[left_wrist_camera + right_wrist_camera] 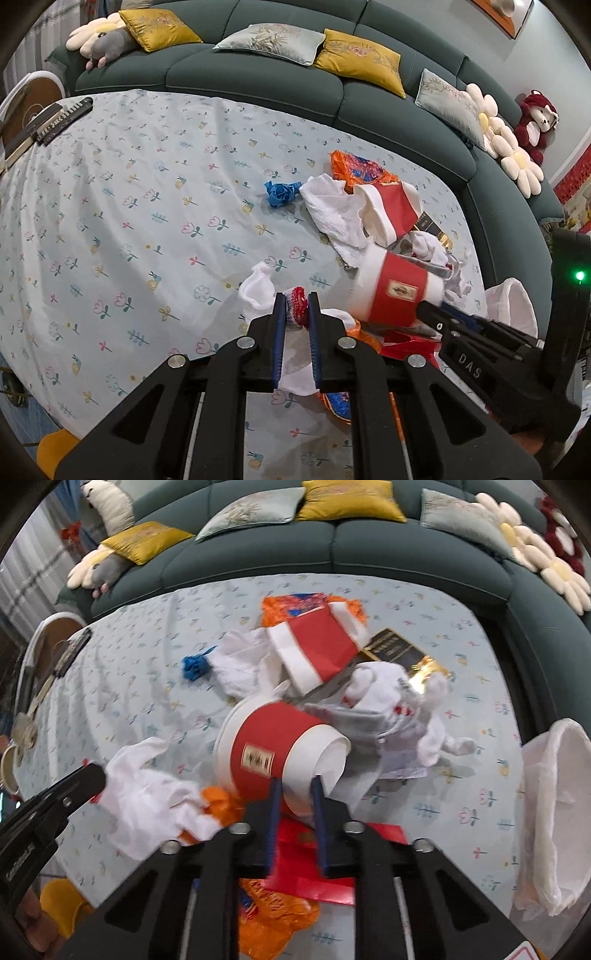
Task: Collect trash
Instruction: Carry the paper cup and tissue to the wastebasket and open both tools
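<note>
Left gripper [297,308] pinches crumpled white tissue [295,365] (red-patterned) | right gripper [295,788] clamps cylindrical paper cup [280,753] rim

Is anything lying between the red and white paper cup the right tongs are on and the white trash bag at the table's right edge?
Yes. Between the red and white cup, pinched at its rim by the right tongs, and the white trash bag lies crumpled white tissue and wrapper. Nearer the bag the tablecloth is bare, so lifting over should pass.
</note>
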The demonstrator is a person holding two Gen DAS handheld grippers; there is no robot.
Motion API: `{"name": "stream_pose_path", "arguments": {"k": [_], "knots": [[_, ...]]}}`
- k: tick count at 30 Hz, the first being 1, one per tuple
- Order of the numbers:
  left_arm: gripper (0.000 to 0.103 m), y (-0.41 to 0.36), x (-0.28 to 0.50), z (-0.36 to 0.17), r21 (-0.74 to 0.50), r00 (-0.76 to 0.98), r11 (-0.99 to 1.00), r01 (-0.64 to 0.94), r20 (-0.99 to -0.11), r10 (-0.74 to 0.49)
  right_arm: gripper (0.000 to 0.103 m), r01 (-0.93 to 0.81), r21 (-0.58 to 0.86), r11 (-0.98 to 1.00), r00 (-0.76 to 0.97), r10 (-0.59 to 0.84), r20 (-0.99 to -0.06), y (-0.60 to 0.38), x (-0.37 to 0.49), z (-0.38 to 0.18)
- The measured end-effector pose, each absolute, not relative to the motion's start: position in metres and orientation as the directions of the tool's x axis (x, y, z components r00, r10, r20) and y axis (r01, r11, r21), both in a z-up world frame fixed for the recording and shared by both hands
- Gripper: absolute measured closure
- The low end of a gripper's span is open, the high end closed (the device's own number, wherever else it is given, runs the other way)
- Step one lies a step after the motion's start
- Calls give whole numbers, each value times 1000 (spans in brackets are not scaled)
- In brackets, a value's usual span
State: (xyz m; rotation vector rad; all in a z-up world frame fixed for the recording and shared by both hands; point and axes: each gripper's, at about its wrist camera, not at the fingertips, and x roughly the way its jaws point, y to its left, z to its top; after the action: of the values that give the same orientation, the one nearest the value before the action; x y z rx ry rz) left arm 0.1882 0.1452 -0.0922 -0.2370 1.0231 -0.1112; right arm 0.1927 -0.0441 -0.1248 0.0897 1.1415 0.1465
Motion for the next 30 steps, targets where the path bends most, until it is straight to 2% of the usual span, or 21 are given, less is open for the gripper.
{"name": "stream_pose_path", "arguments": {"k": [6, 15, 22, 30], "knots": [[91, 135, 184, -72, -241, 541, 971, 7, -816, -206, 98, -111, 156, 982, 457, 189, -869, -44, 180, -99], [91, 100, 168, -10, -232, 612, 968, 94, -754, -240, 98, -93, 145, 985, 573, 172, -801, -83, 151, -26], [91, 45, 154, 37, -209, 650, 958, 198, -704, -288, 98, -13, 123, 992, 648, 102, -755, -145, 117, 18], [91, -47, 151, 49, -226, 601, 915, 333, -697, -391, 98, 129, 98, 987, 657, -11, -754, -236, 84, 20]]}}
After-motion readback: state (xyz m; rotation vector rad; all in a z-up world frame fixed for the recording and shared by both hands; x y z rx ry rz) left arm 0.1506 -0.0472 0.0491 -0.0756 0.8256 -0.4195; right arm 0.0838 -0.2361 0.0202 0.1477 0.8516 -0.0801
